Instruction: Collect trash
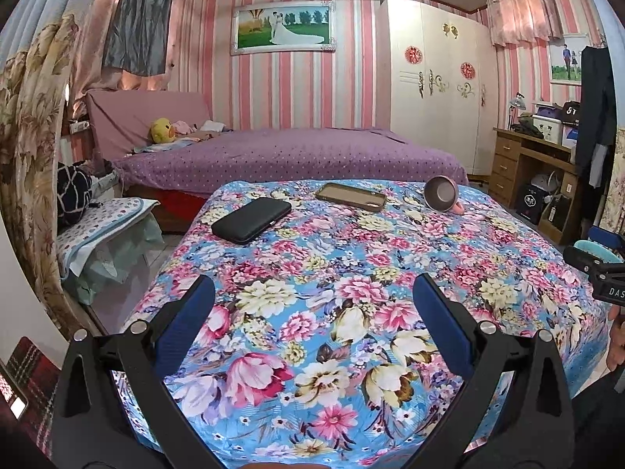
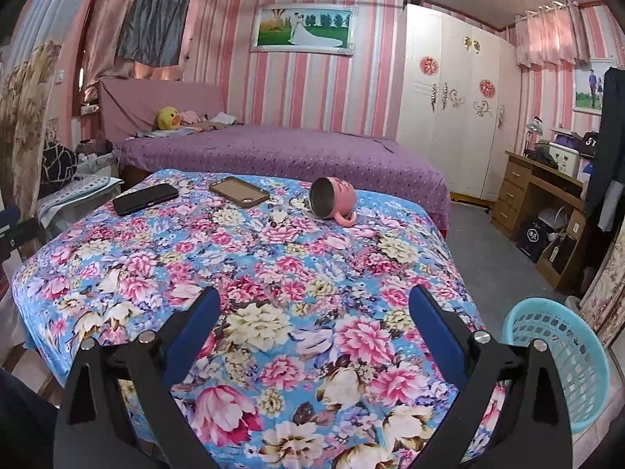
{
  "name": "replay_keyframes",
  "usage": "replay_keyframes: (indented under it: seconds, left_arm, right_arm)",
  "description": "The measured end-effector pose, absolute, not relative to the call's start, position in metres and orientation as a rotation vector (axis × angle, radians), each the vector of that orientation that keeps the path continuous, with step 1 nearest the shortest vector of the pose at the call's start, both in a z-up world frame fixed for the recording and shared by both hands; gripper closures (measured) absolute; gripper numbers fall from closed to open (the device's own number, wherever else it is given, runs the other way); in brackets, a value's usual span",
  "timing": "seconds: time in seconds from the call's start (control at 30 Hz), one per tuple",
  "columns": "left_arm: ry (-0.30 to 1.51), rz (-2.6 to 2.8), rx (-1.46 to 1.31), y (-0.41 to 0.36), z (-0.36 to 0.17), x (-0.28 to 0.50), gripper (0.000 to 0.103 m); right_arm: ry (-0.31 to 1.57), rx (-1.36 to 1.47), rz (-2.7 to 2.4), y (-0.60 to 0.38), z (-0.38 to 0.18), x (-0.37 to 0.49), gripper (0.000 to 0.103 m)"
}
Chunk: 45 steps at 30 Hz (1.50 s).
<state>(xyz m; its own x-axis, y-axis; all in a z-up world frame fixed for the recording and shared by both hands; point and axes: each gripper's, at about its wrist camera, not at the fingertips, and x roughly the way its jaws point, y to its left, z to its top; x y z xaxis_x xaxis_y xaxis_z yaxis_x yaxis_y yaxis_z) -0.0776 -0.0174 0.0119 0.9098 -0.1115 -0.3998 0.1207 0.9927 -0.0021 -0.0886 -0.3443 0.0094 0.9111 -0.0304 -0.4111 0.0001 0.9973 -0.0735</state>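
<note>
Two handheld claws hover low over a flower-printed cloth (image 2: pixel 297 258) covering a table, the nearest surface beneath both cameras. The left gripper (image 1: pixel 312 312) stands wide with nothing between its blue pads, and the right gripper (image 2: pixel 312 320) is spread equally wide and empty.

Just off the right claw's right side, below the table edge, sits a pale blue perforated basket (image 2: pixel 562 355), the likely destination for anything collected. Far ahead of both claws, at the table's back edge, three items lie in a row. A pink mug (image 2: pixel 332 199) is tipped on its side, mouth toward the cameras, ahead and slightly right. A brown phone case (image 2: pixel 239 191) lies flat, ahead and slightly left of the right claw. A black case (image 1: pixel 252 219) rests ahead and left of the left claw.

No obvious litter is visible, so which item counts as trash is a judgement. The risks appear twofold: the tipped mug could roll off the back edge if nudged, and the flat cases could slide on the loose cloth, bunching it instead of lifting cleanly.
</note>
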Motion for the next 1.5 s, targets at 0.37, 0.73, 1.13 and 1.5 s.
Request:
replay_keyframes:
  seconds: [0.37,0.73,1.13,1.5]
  left_arm:
    - [0.429,-0.157,0.067,-0.035,0.010,-0.077,0.005]
    - [0.441,-0.143,0.081,-0.039,0.008,-0.076,0.005]
    - [0.466,-0.135,0.063,-0.035,0.006,-0.070,0.005]
    - [0.470,-0.132,0.047,-0.032,0.004,-0.068,0.005]
  right_arm:
    - [0.391,-0.099,-0.024,-0.347,0.016,-0.102,0.008]
    - [0.392,-0.074,-0.034,-0.357,0.018,-0.103,0.008]
    - [0.400,-0.080,-0.035,-0.358,0.018,-0.102,0.008]
    - [0.401,-0.086,-0.034,-0.356,0.017,-0.102,0.008]
